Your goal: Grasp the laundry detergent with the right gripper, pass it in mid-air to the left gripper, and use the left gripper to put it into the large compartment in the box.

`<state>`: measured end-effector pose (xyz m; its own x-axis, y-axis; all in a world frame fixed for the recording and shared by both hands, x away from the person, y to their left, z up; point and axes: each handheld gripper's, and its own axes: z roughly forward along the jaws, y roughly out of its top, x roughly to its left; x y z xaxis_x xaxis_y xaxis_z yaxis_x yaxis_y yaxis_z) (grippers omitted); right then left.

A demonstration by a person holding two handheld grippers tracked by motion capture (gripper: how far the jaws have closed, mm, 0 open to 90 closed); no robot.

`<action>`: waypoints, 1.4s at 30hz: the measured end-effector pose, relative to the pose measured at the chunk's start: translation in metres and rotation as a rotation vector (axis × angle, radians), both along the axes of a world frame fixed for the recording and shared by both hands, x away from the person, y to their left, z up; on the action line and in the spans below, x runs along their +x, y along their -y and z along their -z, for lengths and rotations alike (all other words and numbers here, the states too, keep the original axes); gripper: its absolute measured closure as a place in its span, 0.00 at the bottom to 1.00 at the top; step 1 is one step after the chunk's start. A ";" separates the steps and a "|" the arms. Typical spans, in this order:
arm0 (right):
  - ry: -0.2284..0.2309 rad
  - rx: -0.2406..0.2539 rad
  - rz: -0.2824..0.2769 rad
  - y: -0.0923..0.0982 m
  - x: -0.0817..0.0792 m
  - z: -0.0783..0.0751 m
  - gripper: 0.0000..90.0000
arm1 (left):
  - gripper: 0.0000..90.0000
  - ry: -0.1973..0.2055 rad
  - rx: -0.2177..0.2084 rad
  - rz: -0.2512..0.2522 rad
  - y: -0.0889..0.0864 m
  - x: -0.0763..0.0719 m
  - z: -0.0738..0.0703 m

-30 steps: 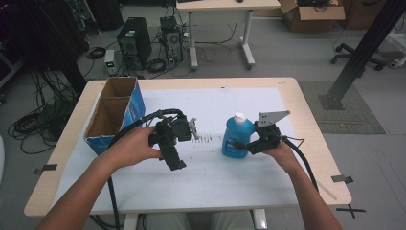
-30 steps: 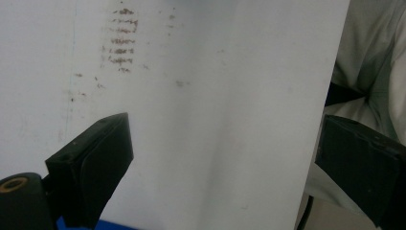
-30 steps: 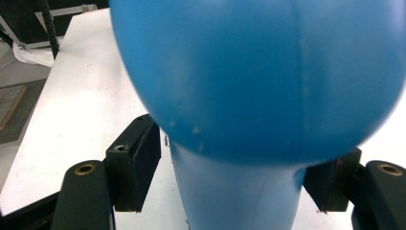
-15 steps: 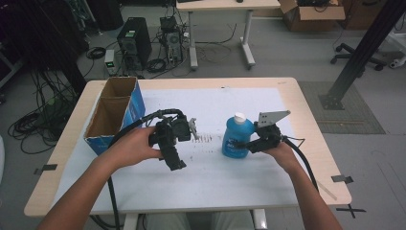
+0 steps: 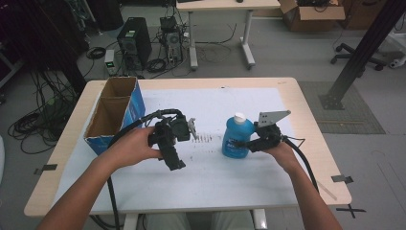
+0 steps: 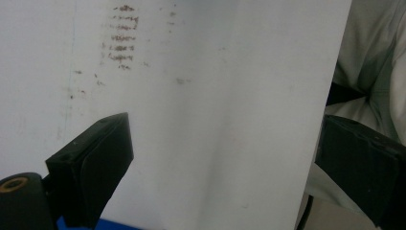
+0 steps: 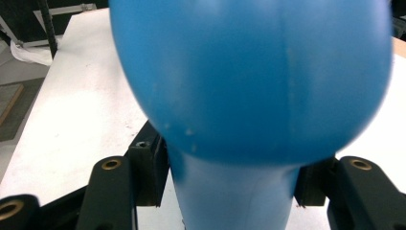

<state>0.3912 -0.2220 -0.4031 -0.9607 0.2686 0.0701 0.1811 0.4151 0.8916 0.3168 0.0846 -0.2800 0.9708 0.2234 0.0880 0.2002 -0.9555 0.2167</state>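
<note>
A blue bottle [image 5: 236, 135] with a white cap stands upright on the white table cover, right of centre. My right gripper [image 5: 243, 143] is shut on its lower body from the right. In the right gripper view the bottle [image 7: 249, 81] looms close, pinched at its narrow part between both jaws of the gripper [image 7: 230, 184]. My left gripper [image 5: 173, 162] is held above the table's middle, pointing down and toward the person. In the left gripper view that gripper [image 6: 225, 167] stands open with nothing between its jaws, over the white cover and its near edge.
An open cardboard box [image 5: 115, 112] with blue sides stands at the table's left. Dark smudges [image 5: 203, 138] mark the white cover [image 5: 215, 187] between the grippers. The person's light clothing [image 6: 373, 72] lies beyond the near edge. Cables trail from both grippers.
</note>
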 end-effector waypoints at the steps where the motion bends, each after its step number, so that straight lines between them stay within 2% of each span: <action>1: 0.000 0.001 0.000 0.000 0.000 0.000 0.47 | 0.07 0.001 0.003 0.003 0.000 0.000 0.000; 7: 0.008 -0.006 0.000 -0.001 -0.002 -0.003 0.48 | 0.07 0.004 -0.004 -0.006 -0.002 0.000 -0.002; 11: 0.007 0.014 -0.001 -0.001 -0.003 -0.009 0.48 | 0.07 0.010 -0.004 -0.004 -0.002 0.000 -0.003; 21: 0.031 -0.014 -0.004 0.002 -0.008 -0.028 0.49 | 0.07 0.017 -0.011 -0.003 -0.002 -0.002 -0.009; 34: 0.029 -0.051 -0.019 0.004 -0.022 -0.047 0.49 | 0.07 0.033 -0.017 0.005 0.003 -0.003 -0.022; 42: 0.027 -0.046 -0.030 0.008 -0.029 -0.056 0.49 | 0.07 0.041 -0.023 0.017 0.009 -0.002 -0.034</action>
<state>0.3621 -0.2295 -0.3473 -0.9698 0.2416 0.0325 0.1441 0.4607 0.8758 0.3144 0.0756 -0.2460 0.9700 0.2096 0.1230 0.1747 -0.9532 0.2466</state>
